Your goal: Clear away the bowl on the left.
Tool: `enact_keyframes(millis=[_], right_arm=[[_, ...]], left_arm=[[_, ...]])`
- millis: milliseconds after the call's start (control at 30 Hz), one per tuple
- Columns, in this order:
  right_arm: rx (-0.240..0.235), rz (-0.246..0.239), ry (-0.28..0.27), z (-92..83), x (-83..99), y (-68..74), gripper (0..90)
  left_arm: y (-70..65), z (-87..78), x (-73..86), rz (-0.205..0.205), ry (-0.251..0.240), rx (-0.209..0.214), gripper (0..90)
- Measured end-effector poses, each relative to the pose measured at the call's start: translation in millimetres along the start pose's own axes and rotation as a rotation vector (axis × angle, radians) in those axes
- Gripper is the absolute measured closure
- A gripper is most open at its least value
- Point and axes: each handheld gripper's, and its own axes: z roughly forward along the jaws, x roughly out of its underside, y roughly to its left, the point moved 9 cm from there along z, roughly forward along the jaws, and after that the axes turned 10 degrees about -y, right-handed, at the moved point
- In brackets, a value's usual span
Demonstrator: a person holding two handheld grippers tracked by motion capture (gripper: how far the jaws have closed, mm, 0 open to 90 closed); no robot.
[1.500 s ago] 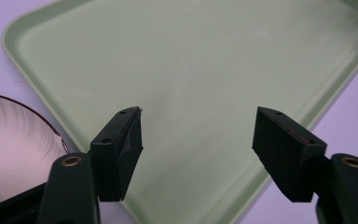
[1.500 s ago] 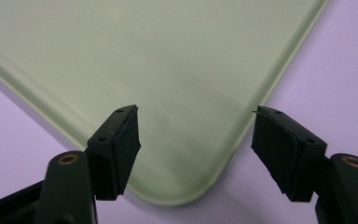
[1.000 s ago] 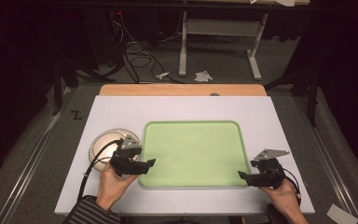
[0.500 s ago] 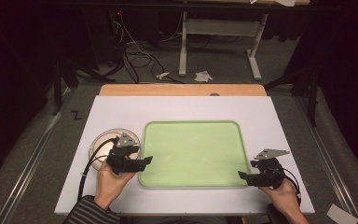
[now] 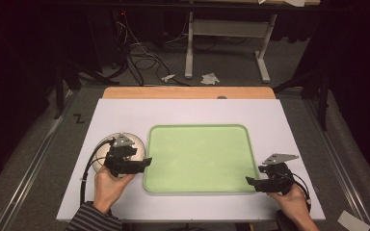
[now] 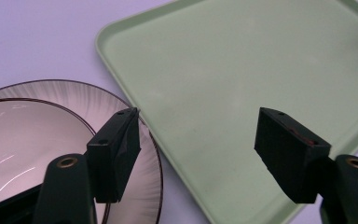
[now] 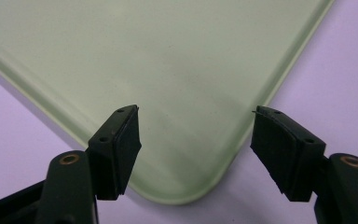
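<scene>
High view: a pale green rectangular plastic tray [image 5: 200, 156] with rounded corners lies flat at the middle of a white tabletop [image 5: 183, 113]. A round white plate with a thin dark rim line [image 5: 99, 154] rests on the tabletop just beside the tray's left edge, near its front corner. The left gripper [image 5: 142, 162] hangs over the right part of the plate, its tips pointing right toward the tray's left rim. The left hand [image 5: 108, 185] grasps it from the near side, a striped sleeve [image 5: 89, 221] entering from the bottom edge. The right gripper [image 5: 251, 182] sits at the tray's front right corner, tips pointing left, held by the right hand [image 5: 291, 199] with the forearm entering at the lower right. A grey three-cornered plate tops each gripper.

Left gripper view: the left gripper [image 6: 198, 140] has its jaws spread wide, with nothing between them. One jaw stands over the plate's [image 6: 51, 126] ribbed rim, the other over the tray's [image 6: 242, 60] floor near its edge; the tray's rim runs diagonally between them. Whether either jaw touches a surface cannot be told.

Right gripper view: the right gripper [image 7: 196, 135] is likewise spread wide and holds nothing. The tray's [image 7: 168, 60] rounded corner lies between and just beyond the two jaws, one jaw over the tray's border, the other over the bare tabletop [image 7: 335, 79] just outside it. Contact cannot be told.
</scene>
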Motion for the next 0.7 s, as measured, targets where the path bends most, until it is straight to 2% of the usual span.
enact_keyframes(millis=[167,367,500,533,700], right_arm=[[-0.003,0.007,0.006,0.2,0.7,-0.7,34.2],[-0.006,-0.001,0.001,-0.1,0.2,0.9,34.3],[-0.003,0.002,0.0,-0.2,0.3,-0.1,34.3],[-0.005,0.005,0.005,0.3,0.6,-0.7,34.4],[-0.001,0.001,0.007,0.4,0.4,0.1,34.5]], left_arm=[[4.1,0.5,-0.2,-0.027,0.004,0.012,29.3],[11.7,-4.3,-2.7,-0.009,-0.014,-0.042,28.4],[17.4,-4.3,-5.2,-0.041,-0.021,-0.048,28.4],[21.4,-2.3,-6.3,-0.061,-0.02,-0.048,28.2],[28.6,-1.8,-5.2,-0.059,-0.014,-0.079,28.0]])
